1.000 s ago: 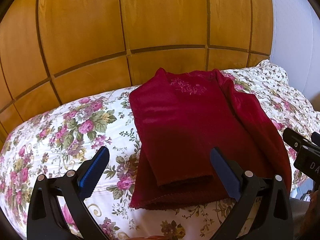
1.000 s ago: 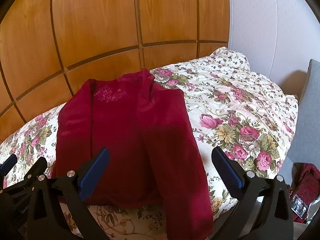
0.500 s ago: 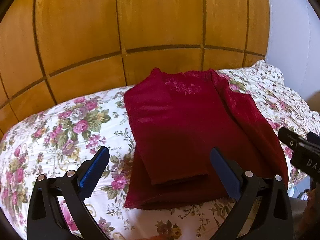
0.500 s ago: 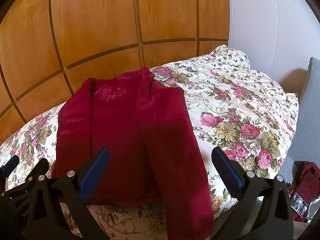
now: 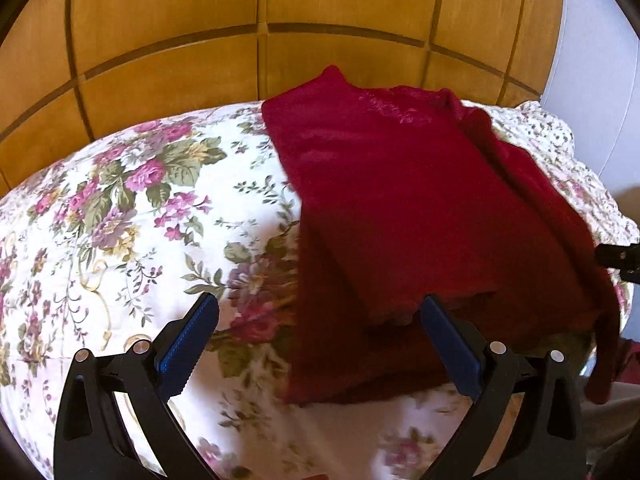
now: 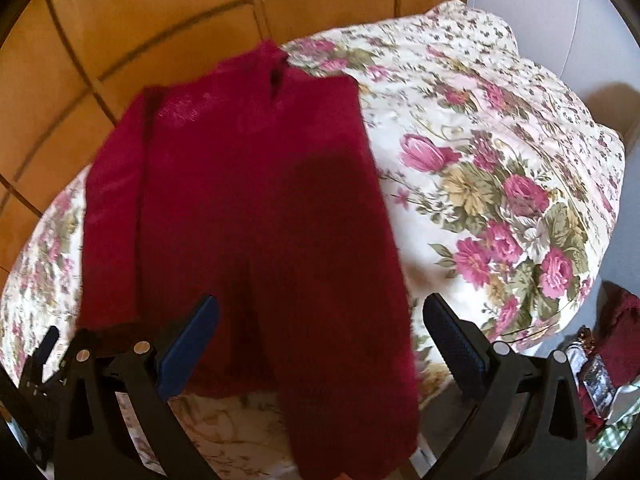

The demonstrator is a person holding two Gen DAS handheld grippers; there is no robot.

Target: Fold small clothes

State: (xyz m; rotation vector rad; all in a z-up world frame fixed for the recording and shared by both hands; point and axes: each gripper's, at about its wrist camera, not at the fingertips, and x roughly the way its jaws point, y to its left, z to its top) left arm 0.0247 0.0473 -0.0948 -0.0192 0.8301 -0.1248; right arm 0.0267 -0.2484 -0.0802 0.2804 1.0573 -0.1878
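Observation:
A dark red knitted sweater (image 5: 404, 216) lies partly folded on a floral bedspread (image 5: 132, 216), its left side folded over the body. Its right sleeve (image 6: 344, 320) runs down and hangs over the bed's near edge. My left gripper (image 5: 318, 330) is open and empty, above the sweater's lower left hem. My right gripper (image 6: 320, 330) is open and empty, straddling the right sleeve from above. The sweater also shows in the right wrist view (image 6: 240, 184). The tip of the right gripper shows at the right edge of the left wrist view (image 5: 620, 260).
A wooden panelled headboard (image 5: 256, 64) stands behind the bed. A white wall (image 6: 552, 20) is at the right. Other red cloth and small items (image 6: 612, 344) lie off the bed at the lower right. The bedspread (image 6: 500, 184) stretches to the right of the sweater.
Both grippers have moved forward and lower toward the sweater, which looks larger now. The left view has shifted left. The sweater has not moved. Both stay open.

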